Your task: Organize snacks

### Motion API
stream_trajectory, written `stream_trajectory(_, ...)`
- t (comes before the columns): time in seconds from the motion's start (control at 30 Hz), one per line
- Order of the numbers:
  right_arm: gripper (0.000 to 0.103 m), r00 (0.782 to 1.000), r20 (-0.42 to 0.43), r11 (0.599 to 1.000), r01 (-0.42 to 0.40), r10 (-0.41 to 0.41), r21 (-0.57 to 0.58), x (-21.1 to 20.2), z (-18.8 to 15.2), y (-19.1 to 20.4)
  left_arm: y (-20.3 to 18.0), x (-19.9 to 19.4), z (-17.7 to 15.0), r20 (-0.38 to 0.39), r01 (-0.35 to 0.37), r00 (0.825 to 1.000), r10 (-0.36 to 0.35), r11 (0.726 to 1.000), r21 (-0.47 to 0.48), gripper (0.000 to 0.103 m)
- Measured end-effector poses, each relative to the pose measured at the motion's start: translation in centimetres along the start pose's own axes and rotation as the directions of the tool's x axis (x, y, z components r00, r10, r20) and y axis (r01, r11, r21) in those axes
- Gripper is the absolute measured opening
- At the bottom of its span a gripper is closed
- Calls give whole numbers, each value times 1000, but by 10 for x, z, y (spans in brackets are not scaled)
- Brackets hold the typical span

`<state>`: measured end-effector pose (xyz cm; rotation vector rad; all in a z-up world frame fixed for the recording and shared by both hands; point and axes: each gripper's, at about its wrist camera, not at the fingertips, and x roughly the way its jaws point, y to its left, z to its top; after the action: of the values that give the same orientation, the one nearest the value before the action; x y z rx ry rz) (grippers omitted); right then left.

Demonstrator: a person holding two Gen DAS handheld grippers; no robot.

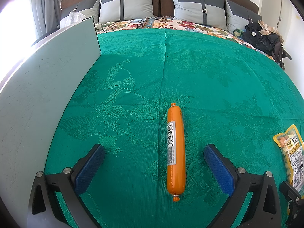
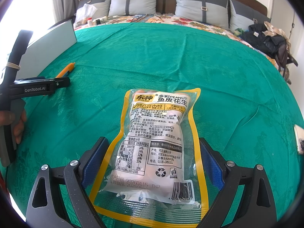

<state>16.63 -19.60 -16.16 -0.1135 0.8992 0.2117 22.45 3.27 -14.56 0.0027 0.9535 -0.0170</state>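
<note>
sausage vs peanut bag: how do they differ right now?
Shape: the sausage is a slim orange tube with clipped ends; the peanut bag is a flat, wide, yellow-bordered clear pouch.
Fit: the sausage lies with wide gaps to the left gripper pads; the peanut bag nearly fills the right gripper opening.
Label: sausage shows a narrow barcode strip; bag shows dense print.
Shared: both lie lengthwise between open jaws on the green cloth.

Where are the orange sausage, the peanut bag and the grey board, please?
orange sausage [image 1: 176, 150]: left wrist view, on its barcode label.
peanut bag [image 2: 155, 142]: right wrist view, on the printed middle of the pack.
grey board [image 1: 38, 87]: left wrist view, on its flat face.
</note>
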Motion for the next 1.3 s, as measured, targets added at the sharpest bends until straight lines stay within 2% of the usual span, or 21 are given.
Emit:
stream_trajectory(0.63,95,1000,1,1000,-2,2,3,0,0,0,0,0,0,-2,2,1000,-2,1000,1,103)
stream_trajectory(0.7,93,1000,9,1000,-9,8,14,-1,1,-3,1,-1,1,-59,28,998,-26,999,27,103)
stream_trajectory(0.77,93,998,40,998,-48,46,47,-8,-2,-10,4,-3,3,-114,62,992,-57,997,40,103)
stream_trajectory(0.87,93,993,68,988,-107,100,113,-13,-6,-22,10,-11,-1,-128,144,982,-139,989,26,103)
stream_trajectory(0.97,93,989,72,979,-135,125,151,-13,-6,-28,4,-13,-4,-139,129,983,-120,990,58,102)
stream_trajectory(1.07,93,982,78,965,-182,170,188,-16,-5,-31,-9,-10,0,-139,81,988,-65,990,113,93)
stream_trajectory(1.1,93,979,90,960,-196,182,200,-19,-4,-34,-13,-11,3,-133,90,988,-75,990,112,82)
stream_trajectory(1.13,93,976,112,955,-206,185,214,-24,-3,-38,-16,-12,6,-124,88,990,-74,989,115,62)
stream_trajectory(1.17,93,973,138,949,-211,183,233,-31,-2,-43,-19,-14,9,-117,92,990,-78,989,118,48)
stream_trajectory(1.2,93,971,160,942,-216,179,256,-37,-1,-51,-23,-14,12,-119,92,990,-77,988,126,23)
stream_trajectory(1.23,93,969,174,934,-221,176,282,-43,0,-58,-25,-14,14,-130,95,988,-78,987,130,16)
stream_trajectory(1.3,93,972,161,922,-217,173,320,-50,5,-65,-25,-17,13,-138,121,985,-105,986,114,15)
